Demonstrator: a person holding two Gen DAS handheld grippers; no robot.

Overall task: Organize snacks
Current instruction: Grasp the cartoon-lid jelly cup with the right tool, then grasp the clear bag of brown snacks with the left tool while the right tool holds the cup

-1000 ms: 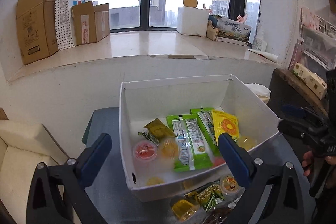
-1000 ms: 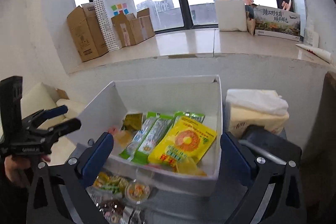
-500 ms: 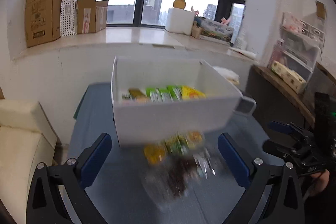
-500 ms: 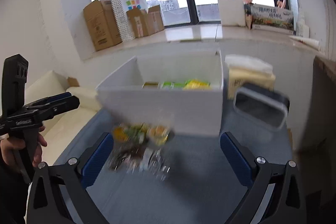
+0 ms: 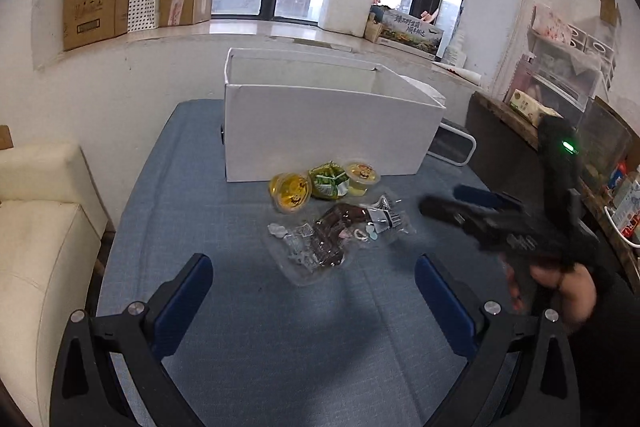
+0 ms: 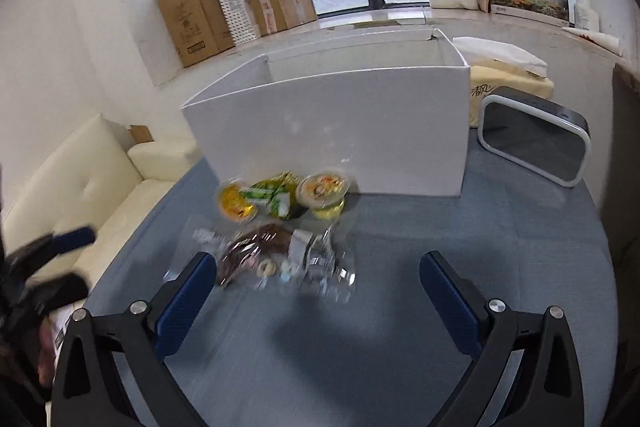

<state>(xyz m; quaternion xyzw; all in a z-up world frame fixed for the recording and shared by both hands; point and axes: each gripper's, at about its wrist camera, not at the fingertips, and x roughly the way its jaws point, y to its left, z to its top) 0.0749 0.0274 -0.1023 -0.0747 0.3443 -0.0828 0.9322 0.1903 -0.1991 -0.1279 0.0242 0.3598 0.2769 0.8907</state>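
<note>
Blue tabletop (image 5: 248, 307): white box (image 5: 328, 131) behind loose snacks (image 5: 328, 211).

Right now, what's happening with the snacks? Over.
Left hand-held gripper open, empty. Right hand-held gripper open, empty. Jelly cups and clear crinkly snack packets loose on blue cloth, before tall white cardboard box. Nothing blocking.

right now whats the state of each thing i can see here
left gripper: open, empty, above the table
right gripper: open, empty
white box: upright, top open
two jelly cups: sealed, beside the box
green snack packet: lying between the cups
clear bag of dark snacks: flat on the blue tablecloth
</note>
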